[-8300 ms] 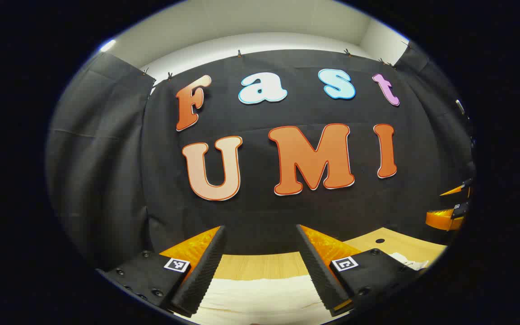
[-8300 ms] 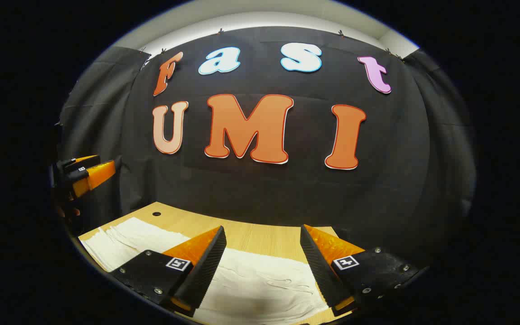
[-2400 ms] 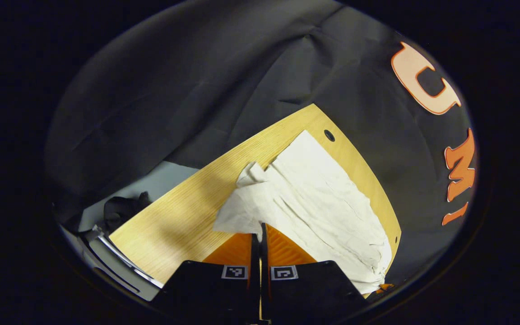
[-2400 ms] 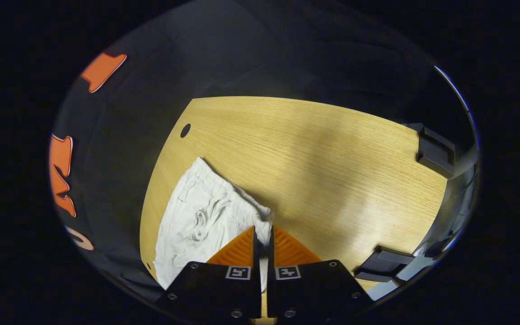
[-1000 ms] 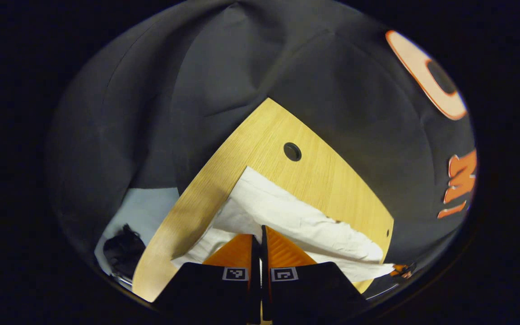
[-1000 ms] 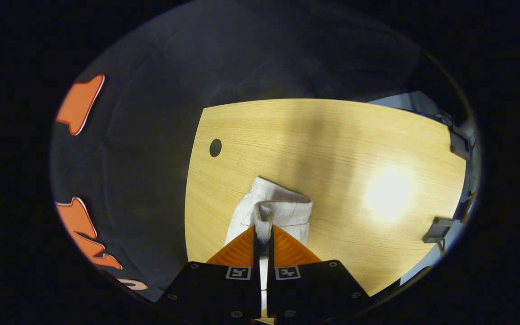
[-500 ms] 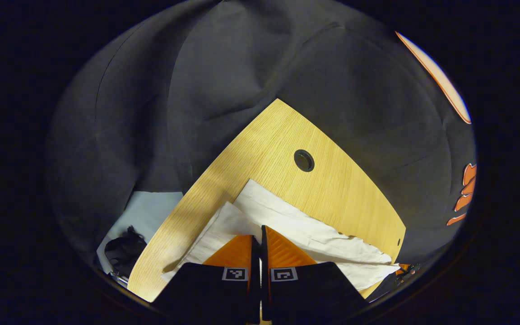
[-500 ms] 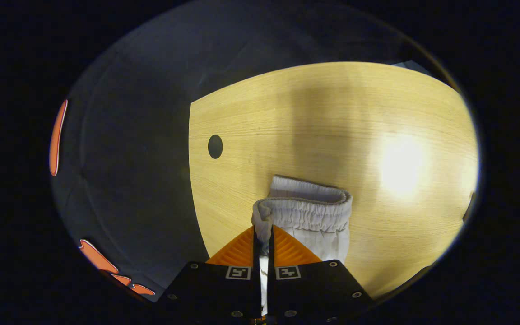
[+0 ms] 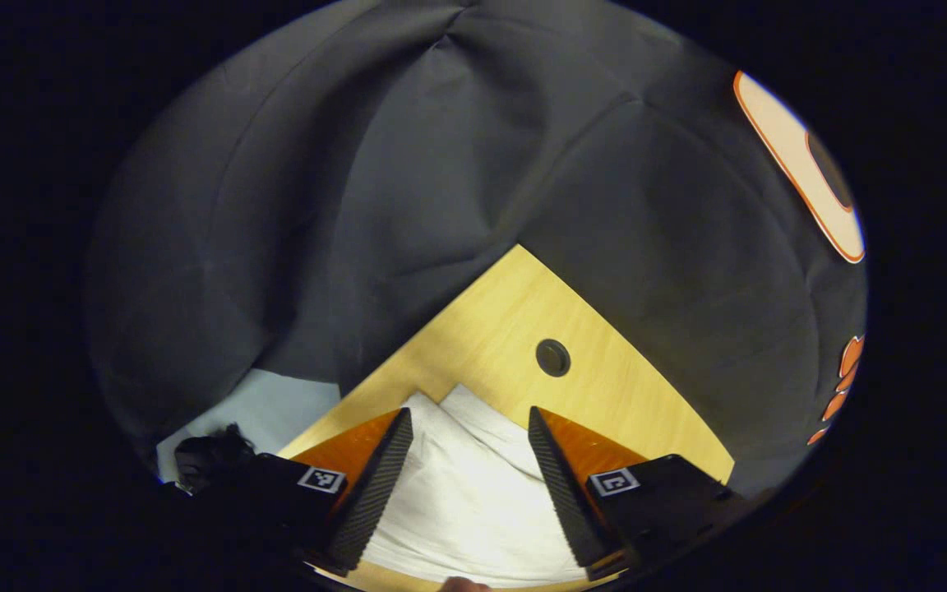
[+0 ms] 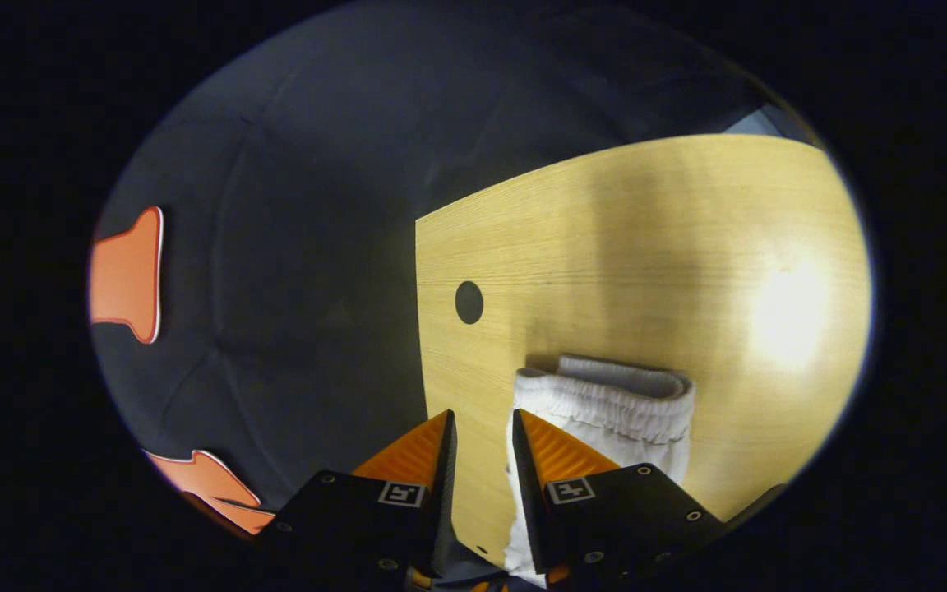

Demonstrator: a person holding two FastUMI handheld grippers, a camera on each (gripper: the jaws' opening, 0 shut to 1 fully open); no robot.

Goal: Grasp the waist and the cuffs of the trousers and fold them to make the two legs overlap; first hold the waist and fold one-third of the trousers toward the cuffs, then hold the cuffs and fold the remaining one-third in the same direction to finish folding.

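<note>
White trousers (image 9: 465,493) lie leg-over-leg on the wooden surface (image 10: 646,247), both hand-held grippers (image 9: 465,485) (image 10: 482,473) apart and empty; the waistband (image 10: 605,395) needs gripping next, I judge.

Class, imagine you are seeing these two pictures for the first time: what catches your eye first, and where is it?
The white cloth trousers stand out, lying on the pale wooden table; in the left gripper view they lie between the left gripper's wide-open jaws. In the right gripper view their gathered elastic waistband lies flat beside the right gripper, its jaws slightly parted.
</note>
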